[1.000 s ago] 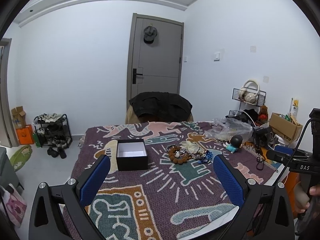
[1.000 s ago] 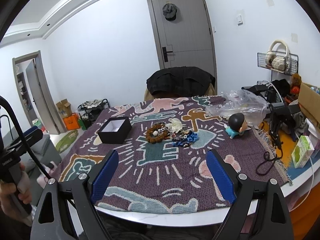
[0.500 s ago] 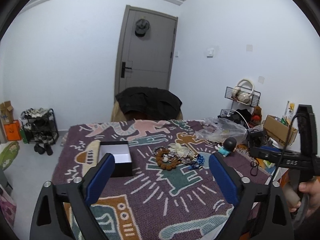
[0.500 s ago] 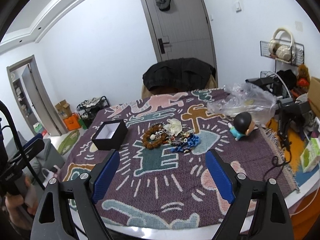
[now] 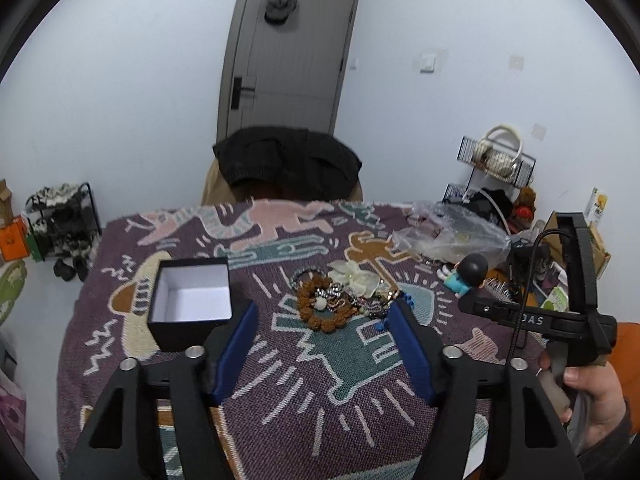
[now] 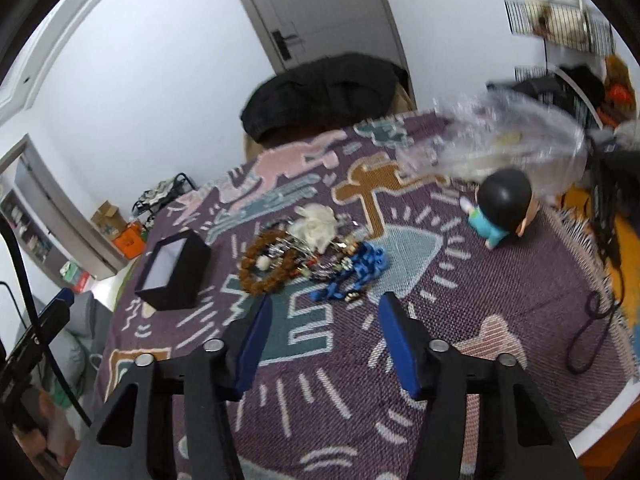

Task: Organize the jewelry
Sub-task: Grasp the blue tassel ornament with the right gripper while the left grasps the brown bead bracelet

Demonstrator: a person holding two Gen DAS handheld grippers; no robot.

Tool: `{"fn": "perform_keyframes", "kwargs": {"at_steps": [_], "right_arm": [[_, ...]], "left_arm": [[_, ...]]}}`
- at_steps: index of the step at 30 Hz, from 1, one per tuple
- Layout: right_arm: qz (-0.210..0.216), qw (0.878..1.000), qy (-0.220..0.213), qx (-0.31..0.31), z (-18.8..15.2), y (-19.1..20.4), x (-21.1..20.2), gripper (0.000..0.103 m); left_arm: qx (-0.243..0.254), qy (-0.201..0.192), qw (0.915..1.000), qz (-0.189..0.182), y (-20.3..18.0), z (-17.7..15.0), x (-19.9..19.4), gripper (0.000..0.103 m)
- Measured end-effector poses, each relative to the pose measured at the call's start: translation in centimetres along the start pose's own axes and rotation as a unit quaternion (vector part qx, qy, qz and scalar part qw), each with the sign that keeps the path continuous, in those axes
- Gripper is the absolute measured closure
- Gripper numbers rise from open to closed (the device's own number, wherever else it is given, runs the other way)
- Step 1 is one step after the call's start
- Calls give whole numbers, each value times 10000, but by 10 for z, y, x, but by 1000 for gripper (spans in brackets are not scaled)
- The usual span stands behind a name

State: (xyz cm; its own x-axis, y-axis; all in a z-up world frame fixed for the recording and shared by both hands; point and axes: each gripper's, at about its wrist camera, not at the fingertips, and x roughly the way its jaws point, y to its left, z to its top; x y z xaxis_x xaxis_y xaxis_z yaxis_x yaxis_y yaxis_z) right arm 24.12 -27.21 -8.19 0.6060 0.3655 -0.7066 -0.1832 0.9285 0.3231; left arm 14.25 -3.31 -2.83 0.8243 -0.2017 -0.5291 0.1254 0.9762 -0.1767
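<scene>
Jewelry pile (image 6: 304,256), lying tangled mid-blanket (image 5: 340,392) beside the open black box (image 5: 192,302): light, loose, snag-prone chains and beads, probably best pinched by the stiff brown bead bracelet (image 6: 260,268); left gripper (image 5: 324,328) and right gripper (image 6: 326,320) are closing, holding nothing.

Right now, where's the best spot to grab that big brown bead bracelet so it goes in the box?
Probably the near arc of the brown bead bracelet, coming down from above. It lies flat as an open ring, and its far side tangles with the silver pieces and the blue chain, while the near edge is bare cloth. The right gripper hangs just short of it, jaws closing, nothing between them. The box sits left.
</scene>
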Motion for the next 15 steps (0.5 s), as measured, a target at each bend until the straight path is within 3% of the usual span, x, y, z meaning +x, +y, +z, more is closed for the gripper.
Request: {"fn": "perform_keyframes", "kwargs": {"at_steps": [7,15], "right_arm": [[14,9980,453,446,6,-31,53,59],[131,9954,711,635,11,-46,93,61]], "left_arm": [[-171,564,9983,14,3,3,58,49],[-342,1205,9920,142,12,-5,126,53]]}}
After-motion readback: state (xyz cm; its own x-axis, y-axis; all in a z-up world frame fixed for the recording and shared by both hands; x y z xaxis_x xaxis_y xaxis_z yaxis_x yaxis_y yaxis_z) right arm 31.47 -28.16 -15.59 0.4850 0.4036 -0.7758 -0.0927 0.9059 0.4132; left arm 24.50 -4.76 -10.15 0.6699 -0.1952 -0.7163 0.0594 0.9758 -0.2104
